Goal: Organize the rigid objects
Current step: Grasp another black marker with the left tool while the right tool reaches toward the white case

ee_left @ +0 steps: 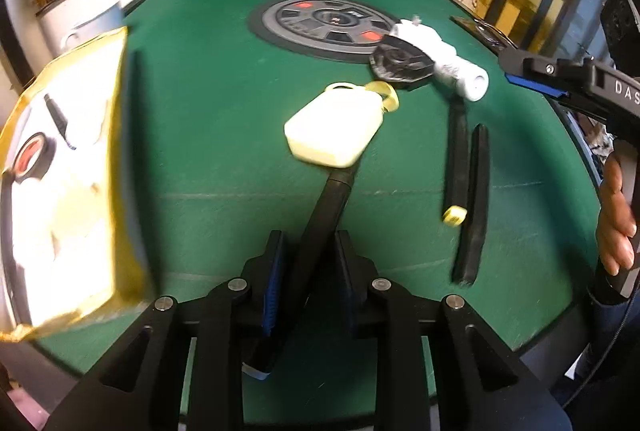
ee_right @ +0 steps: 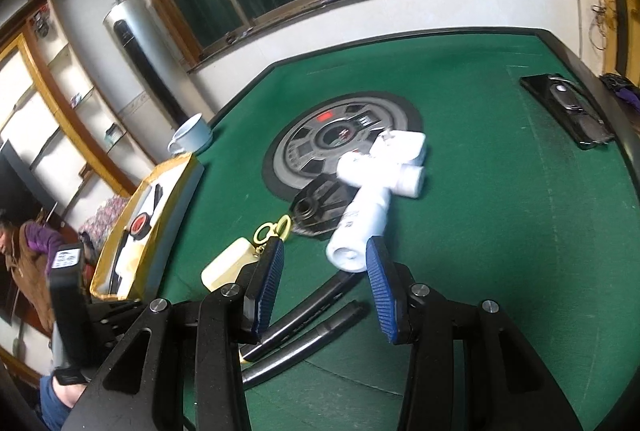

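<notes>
**Left claw clamped on a marker, right one just hanging open**

While the left gripper (ee_left: pixel 308 263) sat low over the green table (ee_left: pixel 208 111), its jaws were pinched narrow around a black marker (ee_left: pixel 320 231), pads pressing both sides, barrel sticking out fwd past the fingertips. Marker tip ended right at a cream tag-shaped case (ee_left: pixel 334 129) just ahead of the claw; can't tell if they touched. Yellow ring (ee_left: pixel 386 95) hung off the case's far end.

Off to the claw's left: yellow-edged box (ee_left: pixel 80 171), blurry, w/ a red-and-black round thing (ee_left: pixel 30 155) and a dark pen-like bit inside. To the claw's right, two more black pens (ee_left: pixel 472 207) lay side by side on the felt, one w/ a yellow end. Further ahead-right, a black disc (ee_left: pixel 400 65) w/ a white pipe fitting (ee_left: pixel 444 63) resting partly over it. Beyond those, the round grey hub (ee_left: pixel 324 23) at table centre.

Right gripper (ee_right: pixel 324 283) was about half spread, blue pads apart, nothing btwn them. White fitting's open end was just ahead of it, close beside the right-side pad, not gripped afaict. The pens lay under/just behind the fingertips, the cream case near the left-side pad. A hand (ee_left: pixel 616 223) held that gripper's handle. Far ahead-right of it a black phone (ee_right: pixel 566 109) sat near the table edge; ahead-left, a pale mug (ee_right: pixel 192 137) behind the box.
</notes>
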Motion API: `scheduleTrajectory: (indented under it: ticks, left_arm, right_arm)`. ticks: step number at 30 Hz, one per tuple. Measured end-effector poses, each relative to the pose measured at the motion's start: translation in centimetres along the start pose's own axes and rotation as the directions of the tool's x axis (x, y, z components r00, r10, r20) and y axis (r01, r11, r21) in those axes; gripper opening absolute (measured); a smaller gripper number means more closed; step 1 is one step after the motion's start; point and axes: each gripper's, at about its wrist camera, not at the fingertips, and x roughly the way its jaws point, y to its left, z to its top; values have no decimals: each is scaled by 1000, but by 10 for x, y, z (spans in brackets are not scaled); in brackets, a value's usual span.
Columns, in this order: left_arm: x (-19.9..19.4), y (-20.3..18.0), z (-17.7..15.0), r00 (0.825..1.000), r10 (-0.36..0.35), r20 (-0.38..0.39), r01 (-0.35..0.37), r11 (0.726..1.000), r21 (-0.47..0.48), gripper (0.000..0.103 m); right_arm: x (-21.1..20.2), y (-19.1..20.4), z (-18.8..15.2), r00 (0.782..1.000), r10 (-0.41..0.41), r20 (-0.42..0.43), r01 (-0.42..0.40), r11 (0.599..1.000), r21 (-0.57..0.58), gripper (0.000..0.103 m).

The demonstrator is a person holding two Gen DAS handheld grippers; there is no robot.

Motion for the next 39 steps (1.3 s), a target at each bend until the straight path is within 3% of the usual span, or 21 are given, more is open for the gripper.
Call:
scheduleTrajectory:
  ticks: [5,8,11,13,17,22,25,27,28,32,35,39]
  left_arm:
    - [6,-2,6,1000,24,1,-24,999,29,23]
    - [16,-5,14,1000,21,8,-21,999,49,33]
    - [19,-8,16,999,36,22,-37,998,54,34]
    - [17,-8,15,999,39,20,-40,997,65,27]
    - [11,6,10,1000,-8,5,8,1000,13,25]
    - [9,8,7,1000,-14,10,14,1000,3,25]
    - [10,7,6,1000,-8,11,8,1000,6,25]
    - [9,8,5,1000,-12,14,12,1000,4,25]
    - [9,8,5,1000,-12,13,12,1000,3,25]
    - [9,7,5,1000,-7,10,7,1000,9,25]
    - [9,6,4,1000,5,13,-5,1000,27,25]
    - [9,4,3,1000,18,18,-19,999,43,25]
  right_arm:
    - [23,30,-9,995,38,-92,-44,997,-64,38]
    - [34,50,-12,990,51,-134,-65,993,-96,38]
    - [47,65,-12,980,71,-184,-91,991,-100,38]
    - [58,74,-11,964,125,-235,-147,986,-77,38]
    - [88,81,-13,909,220,-354,-227,974,20,38]
    - [116,81,6,932,114,-344,-123,992,-4,39]
    - [123,89,25,971,10,-238,-33,995,-92,39]
    - [124,96,31,975,-118,-186,86,981,-172,38]
    - [121,97,32,976,-133,-176,101,979,-177,38]
    - [105,98,23,969,-64,-237,42,994,-99,40]
    - [98,97,13,955,12,-295,-7,1000,17,54]
    - [112,100,10,945,11,-328,5,999,50,54]
